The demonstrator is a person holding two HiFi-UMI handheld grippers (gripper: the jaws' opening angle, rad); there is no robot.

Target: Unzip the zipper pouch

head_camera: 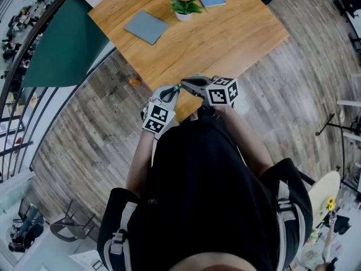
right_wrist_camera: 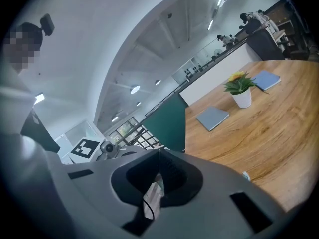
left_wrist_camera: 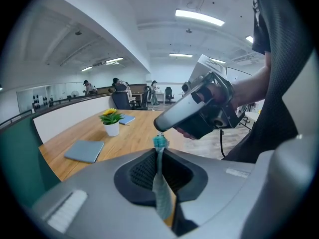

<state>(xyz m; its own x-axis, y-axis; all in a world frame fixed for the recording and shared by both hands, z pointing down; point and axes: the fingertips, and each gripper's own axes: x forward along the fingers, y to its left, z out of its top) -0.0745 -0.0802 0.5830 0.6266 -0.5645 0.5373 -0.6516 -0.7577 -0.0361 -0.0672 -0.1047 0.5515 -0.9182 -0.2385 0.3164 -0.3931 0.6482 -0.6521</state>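
1. Head view: the table [head_camera: 237, 33] fills the upper middle of the frame. A person stands at its near edge and holds both grippers together just below that edge.
2. Right gripper [right_wrist_camera: 158, 176]: the jaws are pressed together with no gap. A thin pale fold of the pouch [left_wrist_camera: 160, 193], crossed by a dark loop, is pinched between them. In the left gripper view its nose reaches down from the right and its tip touches the teal tab [left_wrist_camera: 160, 142].
3. Left gripper [left_wrist_camera: 158, 168]: the jaws are nearly together, clamped on the grey-teal edge of the pouch.
4. The pouch is off the table, stretched between the two grippers. In the left gripper view it shows edge-on. Its long axis runs from the bottom centre of the frame up through the jaws to the tab, which points upward. I cannot tell its full outline.
5. Two notebooks [head_camera: 146, 27] and a potted plant [head_camera: 184, 7] sit on the table, well apart from the grippers.
6. Markings: black-and-white square patterns on each gripper's cube [head_camera: 223, 92].
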